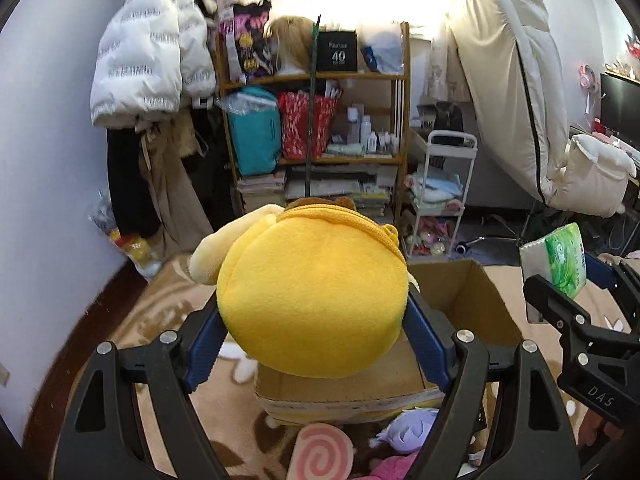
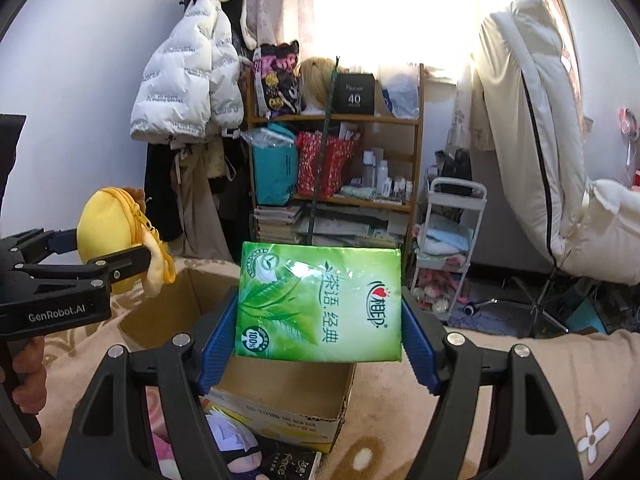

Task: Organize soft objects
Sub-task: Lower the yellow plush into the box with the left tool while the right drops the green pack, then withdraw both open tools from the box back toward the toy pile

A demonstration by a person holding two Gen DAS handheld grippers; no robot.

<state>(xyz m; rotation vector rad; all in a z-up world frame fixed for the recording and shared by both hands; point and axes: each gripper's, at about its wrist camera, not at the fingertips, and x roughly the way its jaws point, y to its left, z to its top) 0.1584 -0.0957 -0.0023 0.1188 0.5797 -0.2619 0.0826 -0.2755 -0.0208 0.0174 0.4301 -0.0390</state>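
Gripping a yellow plush (image 1: 312,300) and tissue pack (image 2: 320,304), both tools hang over a carpeted (image 2: 500,400) cluttered room.

A green tissue pack (image 2: 320,304) is clamped between the blue pads (image 2: 218,344) of the right gripper (image 2: 318,346) and held above an open cardboard box (image 2: 280,408). At the left, a yellow plush pouch (image 2: 106,232) is gripped by the left gripper (image 2: 100,256). A purple plush toy (image 2: 236,444) is seen below the box.
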